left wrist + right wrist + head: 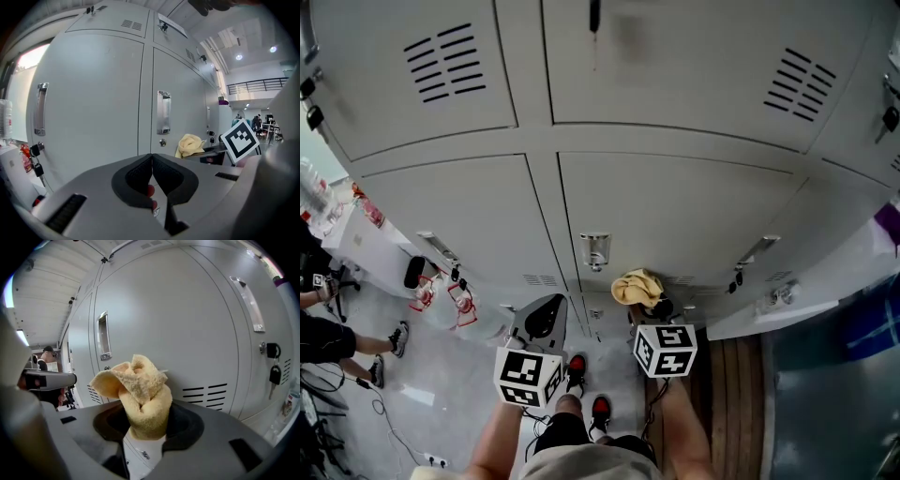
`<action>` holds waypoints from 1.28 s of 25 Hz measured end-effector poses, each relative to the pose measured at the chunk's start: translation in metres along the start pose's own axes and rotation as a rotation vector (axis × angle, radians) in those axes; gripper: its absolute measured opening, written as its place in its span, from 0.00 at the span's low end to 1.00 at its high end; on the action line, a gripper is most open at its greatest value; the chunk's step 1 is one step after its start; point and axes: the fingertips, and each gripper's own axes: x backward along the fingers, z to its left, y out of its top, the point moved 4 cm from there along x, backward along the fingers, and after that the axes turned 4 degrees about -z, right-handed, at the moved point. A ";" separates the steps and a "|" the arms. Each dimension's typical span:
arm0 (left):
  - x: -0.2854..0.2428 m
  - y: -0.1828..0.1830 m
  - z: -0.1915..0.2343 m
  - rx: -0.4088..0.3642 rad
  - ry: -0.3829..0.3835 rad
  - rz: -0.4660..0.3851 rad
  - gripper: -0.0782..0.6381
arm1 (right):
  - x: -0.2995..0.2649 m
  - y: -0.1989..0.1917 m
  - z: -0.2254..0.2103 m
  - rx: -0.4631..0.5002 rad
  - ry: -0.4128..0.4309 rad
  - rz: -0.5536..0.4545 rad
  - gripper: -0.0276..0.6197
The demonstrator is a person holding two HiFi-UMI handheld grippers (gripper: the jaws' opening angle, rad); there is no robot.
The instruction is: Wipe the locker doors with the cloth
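A bunched yellow cloth (138,394) sticks up from between the jaws of my right gripper (143,427), which is shut on it. In the head view the cloth (637,287) sits just short of the lower grey locker doors (675,220), below the metal handle (594,251). My left gripper (152,174) is shut with nothing in it, its pads touching, and points at the locker doors (93,93). From the left gripper view the cloth (190,144) shows to the right, beside the right gripper's marker cube (240,139).
Grey lockers fill the wall ahead, with handles (163,112), vents (206,394) and keys hanging from a lock (273,373). A white shelf (375,239) with bottles stands at the left. A person's leg and shoe (356,342) show at far left. Cables lie on the floor.
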 end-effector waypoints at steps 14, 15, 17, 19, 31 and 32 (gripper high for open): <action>-0.021 0.006 -0.030 -0.026 -0.089 0.001 0.14 | 0.024 -0.001 -0.063 -0.023 -0.149 -0.012 0.33; -0.022 0.006 -0.031 -0.027 -0.094 0.002 0.14 | 0.026 -0.001 -0.067 -0.027 -0.160 -0.013 0.33; -0.024 0.007 -0.035 -0.030 -0.105 0.002 0.14 | 0.030 -0.001 -0.076 -0.032 -0.182 -0.014 0.33; -0.027 0.007 -0.038 -0.033 -0.116 0.002 0.14 | 0.033 -0.002 -0.084 -0.038 -0.201 -0.016 0.33; -0.037 0.007 -0.049 -0.044 -0.152 0.007 0.14 | 0.042 -0.004 -0.106 -0.067 -0.257 -0.022 0.33; -0.037 0.006 -0.049 -0.044 -0.153 0.008 0.14 | 0.042 -0.004 -0.106 -0.067 -0.255 -0.022 0.33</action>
